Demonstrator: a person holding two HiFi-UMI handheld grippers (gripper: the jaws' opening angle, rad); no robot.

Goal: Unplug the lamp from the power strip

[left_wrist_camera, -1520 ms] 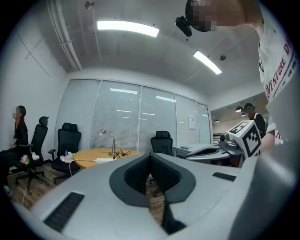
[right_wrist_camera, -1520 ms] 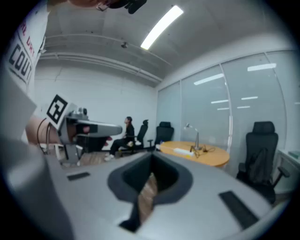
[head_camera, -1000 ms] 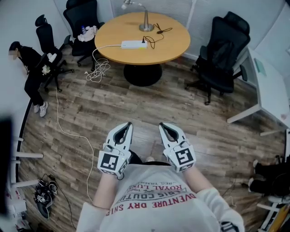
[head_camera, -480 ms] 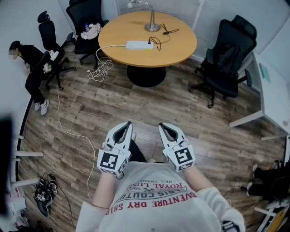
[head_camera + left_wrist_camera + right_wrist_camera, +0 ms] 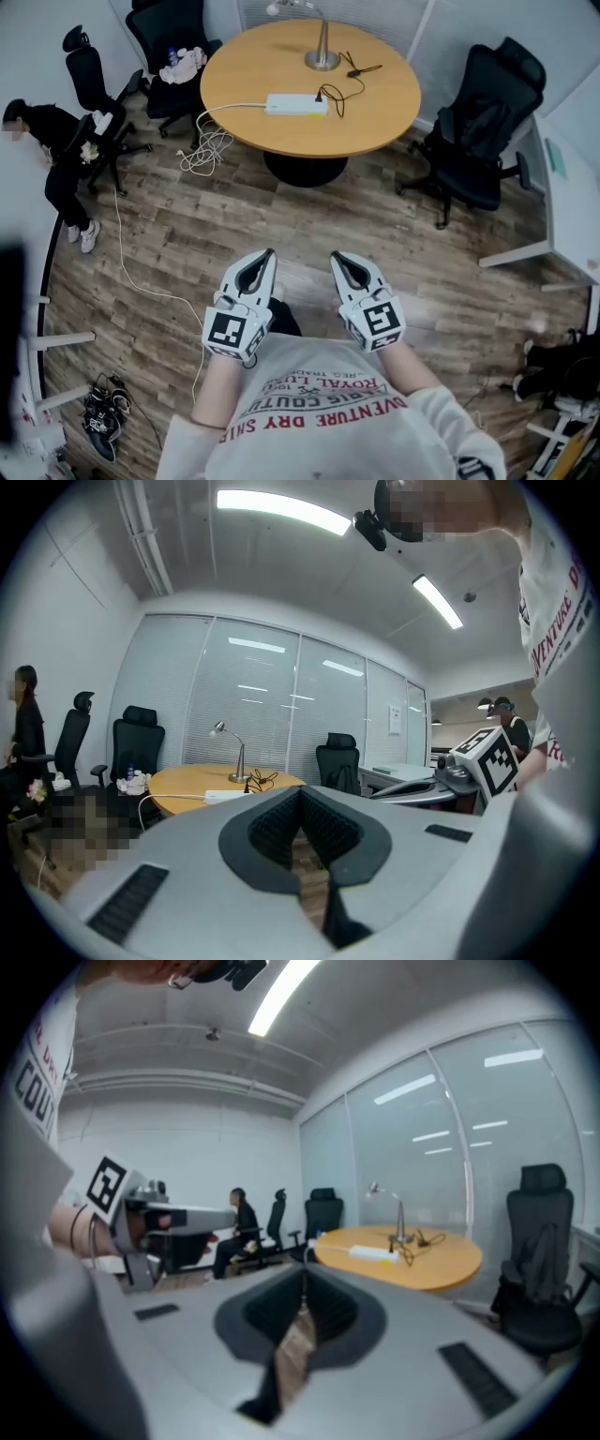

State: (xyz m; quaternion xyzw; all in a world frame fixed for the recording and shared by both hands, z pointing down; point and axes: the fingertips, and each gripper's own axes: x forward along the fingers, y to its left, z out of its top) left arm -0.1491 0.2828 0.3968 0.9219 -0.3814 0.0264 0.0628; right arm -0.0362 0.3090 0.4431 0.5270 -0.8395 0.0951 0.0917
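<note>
A round wooden table [image 5: 370, 117] stands far ahead of me across the floor. On it lies a white power strip [image 5: 295, 104] with a black plug and cord [image 5: 339, 92] running to a silver desk lamp [image 5: 322, 52]. My left gripper [image 5: 268, 254] and right gripper [image 5: 336, 257] are held side by side in front of my chest, both shut and empty, well short of the table. In the left gripper view the lamp [image 5: 231, 750] and power strip [image 5: 225, 795] show small beyond the shut jaws. The right gripper view shows the power strip [image 5: 373, 1252] and lamp [image 5: 392, 1209] too.
Black office chairs stand around the table: one [image 5: 483, 131] to the right, two [image 5: 173, 42] to the left. A person [image 5: 56, 141] is by the left wall. A white cable [image 5: 127, 253] trails over the wood floor. A white desk [image 5: 567, 202] is at the right, shoes [image 5: 98, 412] at the lower left.
The table and chairs sit a little lower and further right in the head view, so I have moved toward them. Both grippers keep their pose in front of me, still shut.
</note>
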